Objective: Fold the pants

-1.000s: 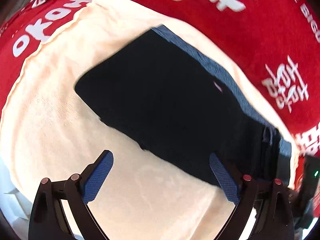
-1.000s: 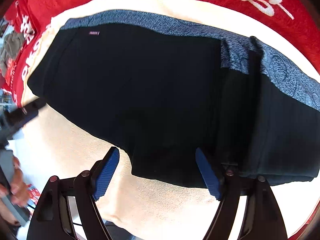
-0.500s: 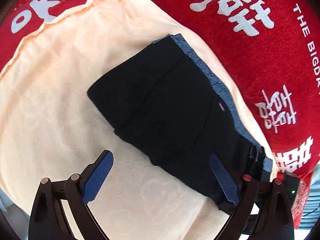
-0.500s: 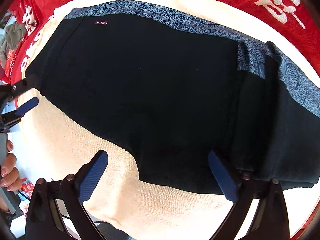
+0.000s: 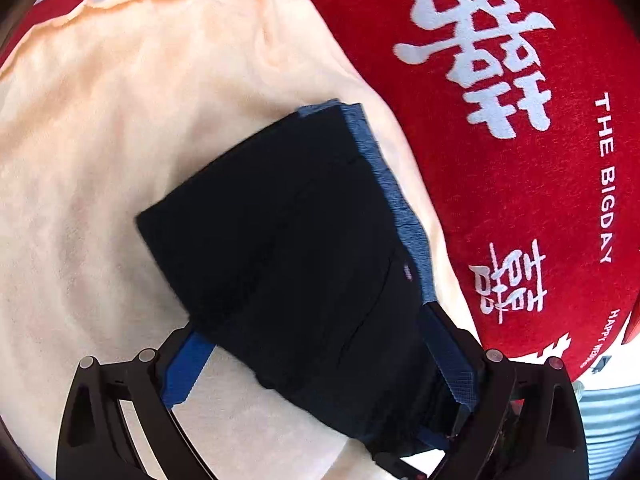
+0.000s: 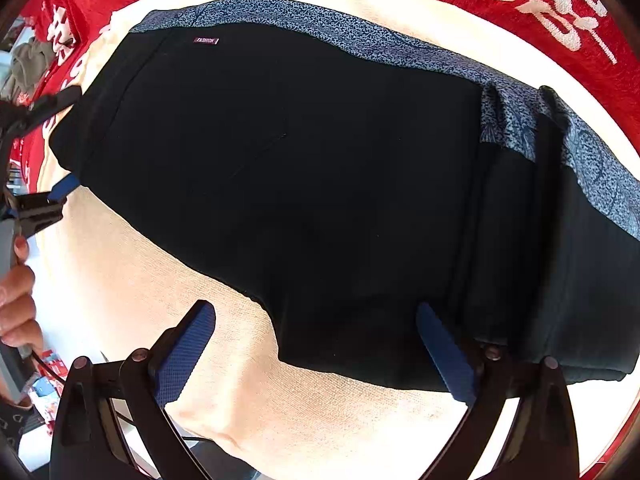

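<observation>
Where the left wrist view looks down, the pants [image 5: 288, 240] appear as a black folded bundle with a blue patterned waistband [image 5: 396, 200] along the far-right side. They lie on a cream towel [image 5: 100, 160], toward its right edge, and the towel lies on a red cloth [image 5: 500, 200] printed with white characters. The left tool [image 5: 320, 364] is spread wide, its blue-padded fingers [image 5: 184, 368] straddling the near end of the bundle; the cloth lies between them, not pinched.

As seen from the right wrist view, the pants [image 6: 300, 180] fill most of the frame, black, with the speckled blue waistband [image 6: 360, 40] along the far edge and a small label [image 6: 206, 41] near the far-left corner. A thicker stack of folds sits at the right end. The right tool [image 6: 316, 356] is wide open and holds nothing, its fingers poised at the near edge of the pants. At the left end the left tool [image 6: 60, 148] brackets the bundle, with the left hand [image 6: 16, 304] behind it. The cream towel [image 6: 160, 280] shows nearer, the red cloth [image 6: 520, 12] beyond.
</observation>
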Demonstrator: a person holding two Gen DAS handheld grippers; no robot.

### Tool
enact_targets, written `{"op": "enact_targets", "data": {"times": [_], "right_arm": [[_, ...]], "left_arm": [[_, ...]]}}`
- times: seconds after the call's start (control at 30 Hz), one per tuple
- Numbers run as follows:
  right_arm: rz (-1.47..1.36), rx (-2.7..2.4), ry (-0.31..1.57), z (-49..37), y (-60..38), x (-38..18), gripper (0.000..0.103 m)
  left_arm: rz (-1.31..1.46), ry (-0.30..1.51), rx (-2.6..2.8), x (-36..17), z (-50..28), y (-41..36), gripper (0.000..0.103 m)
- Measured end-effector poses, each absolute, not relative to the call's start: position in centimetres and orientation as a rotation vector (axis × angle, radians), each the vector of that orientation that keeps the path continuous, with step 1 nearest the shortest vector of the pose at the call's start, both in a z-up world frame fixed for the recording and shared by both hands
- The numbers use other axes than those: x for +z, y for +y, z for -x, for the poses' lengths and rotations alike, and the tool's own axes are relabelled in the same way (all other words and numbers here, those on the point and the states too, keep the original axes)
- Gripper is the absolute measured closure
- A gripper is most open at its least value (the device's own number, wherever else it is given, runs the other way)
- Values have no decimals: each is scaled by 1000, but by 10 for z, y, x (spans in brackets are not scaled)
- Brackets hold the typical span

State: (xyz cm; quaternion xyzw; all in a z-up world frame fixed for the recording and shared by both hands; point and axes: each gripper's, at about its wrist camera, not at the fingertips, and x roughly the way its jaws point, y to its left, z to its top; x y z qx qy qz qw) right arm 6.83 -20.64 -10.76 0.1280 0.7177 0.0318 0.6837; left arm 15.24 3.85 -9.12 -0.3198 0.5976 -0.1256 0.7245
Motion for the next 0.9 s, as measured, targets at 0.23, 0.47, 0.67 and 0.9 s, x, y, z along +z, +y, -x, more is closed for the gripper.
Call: {"op": "enact_targets", "data": {"times": [0.23,0.47,0.67,0.9], "right_arm": [[-281,72,1616,-66,-216,-102,2],[-412,62,1554,-86,-253,-61,2],[-593,131,1498,-153,-280,-13,2],[-528,411,1665,-264,-200,-3,2]], "left_arm": [[516,1363,-243,-94,-167,8,6],[342,1354,-131,-91,-170,-4,55],[-25,1207,-196,-67,-149,-46,63],[-168,1126,-218,-63,-137,-64,63]]}}
